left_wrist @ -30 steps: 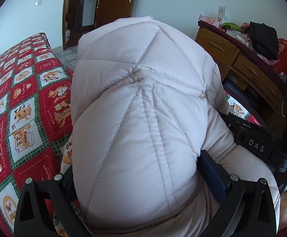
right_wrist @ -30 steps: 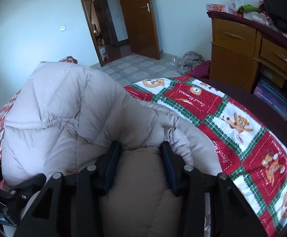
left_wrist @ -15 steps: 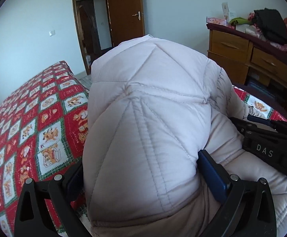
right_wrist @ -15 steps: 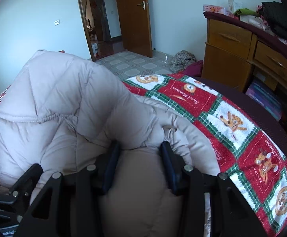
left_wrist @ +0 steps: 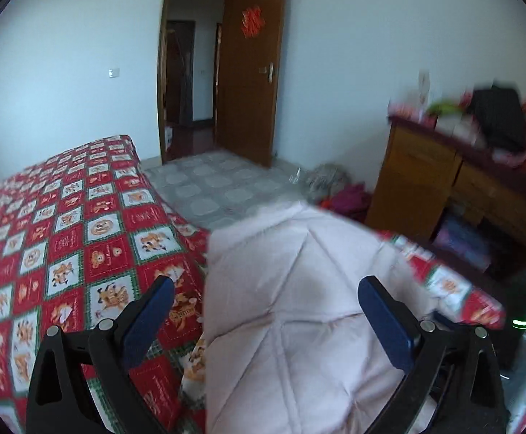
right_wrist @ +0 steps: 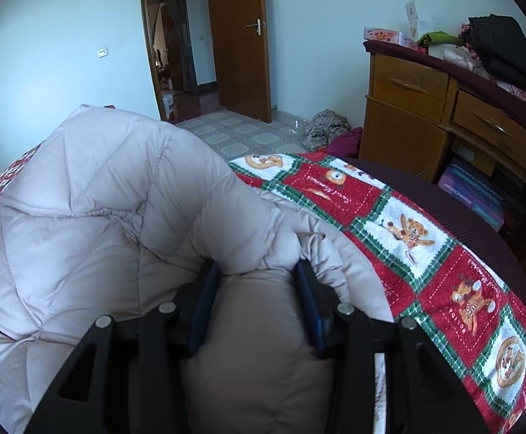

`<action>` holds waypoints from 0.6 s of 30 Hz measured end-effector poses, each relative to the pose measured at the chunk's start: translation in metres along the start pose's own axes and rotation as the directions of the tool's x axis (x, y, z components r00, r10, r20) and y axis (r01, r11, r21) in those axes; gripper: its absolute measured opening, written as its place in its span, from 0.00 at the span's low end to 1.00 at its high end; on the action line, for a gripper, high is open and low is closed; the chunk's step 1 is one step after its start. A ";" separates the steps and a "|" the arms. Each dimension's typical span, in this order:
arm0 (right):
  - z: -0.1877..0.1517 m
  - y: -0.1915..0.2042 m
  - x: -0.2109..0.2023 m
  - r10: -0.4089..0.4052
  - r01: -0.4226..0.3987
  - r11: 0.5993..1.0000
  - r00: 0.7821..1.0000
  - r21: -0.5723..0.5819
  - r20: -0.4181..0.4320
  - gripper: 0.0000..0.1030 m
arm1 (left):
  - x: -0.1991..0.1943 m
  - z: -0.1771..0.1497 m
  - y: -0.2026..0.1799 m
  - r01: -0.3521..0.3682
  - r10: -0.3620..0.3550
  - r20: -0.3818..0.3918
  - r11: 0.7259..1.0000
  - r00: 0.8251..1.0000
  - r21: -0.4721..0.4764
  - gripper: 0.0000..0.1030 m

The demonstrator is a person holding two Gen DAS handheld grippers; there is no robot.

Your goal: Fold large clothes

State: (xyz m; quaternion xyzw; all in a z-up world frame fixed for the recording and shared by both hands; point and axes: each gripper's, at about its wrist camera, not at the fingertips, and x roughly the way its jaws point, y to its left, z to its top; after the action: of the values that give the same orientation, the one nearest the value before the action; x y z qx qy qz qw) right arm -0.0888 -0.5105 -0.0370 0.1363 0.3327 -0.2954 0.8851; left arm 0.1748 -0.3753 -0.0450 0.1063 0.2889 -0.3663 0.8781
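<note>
Now | left gripper (left_wrist: 264, 291): jaws wide, holding nothing, above pale quilted jacket (left_wrist: 299, 311) | right gripper (right_wrist: 255, 278): jaws clamped on jacket fold | jacket on patterned bedspread (left_wrist: 82, 238), wooden dresser (right_wrist: 425, 108) beyond.

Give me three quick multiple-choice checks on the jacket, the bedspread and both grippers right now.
1. Where does the padded jacket lie?
A. on the bed
B. on the floor
C. on the dresser

2. What is the main colour of the bedspread?
A. blue
B. red
C. yellow

3. What state are the grippers in?
A. both open
B. both shut on the jacket
C. left gripper open, right gripper shut on the jacket

Key: 1 A, it rests on the bedspread; 2 B, red squares with green plaid; 3 C, the left fingers stand apart, the right pinch fabric.
</note>
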 end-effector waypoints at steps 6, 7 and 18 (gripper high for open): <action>0.001 0.002 0.000 -0.009 0.009 1.000 1.000 -0.007 0.011 0.45 | 0.044 -0.037 0.009 -0.026 0.025 -0.110 1.000 0.994 -0.011 0.99; 0.001 0.003 0.000 -0.014 0.015 1.000 1.000 -0.011 0.013 0.45 | 0.046 -0.038 0.013 -0.018 0.014 -0.118 0.999 0.993 -0.027 0.99; 0.005 0.006 0.012 -0.056 0.056 0.998 0.998 -0.017 -0.029 0.48 | 0.070 -0.042 -0.007 -0.140 0.147 -0.200 0.989 0.969 0.049 1.00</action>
State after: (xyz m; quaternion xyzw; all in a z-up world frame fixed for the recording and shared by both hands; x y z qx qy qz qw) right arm -0.0752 -0.5132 -0.0415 0.1240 0.3519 -0.3154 0.8725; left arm 0.1918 -0.4045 -0.1197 0.1786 0.3623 -0.2939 0.8663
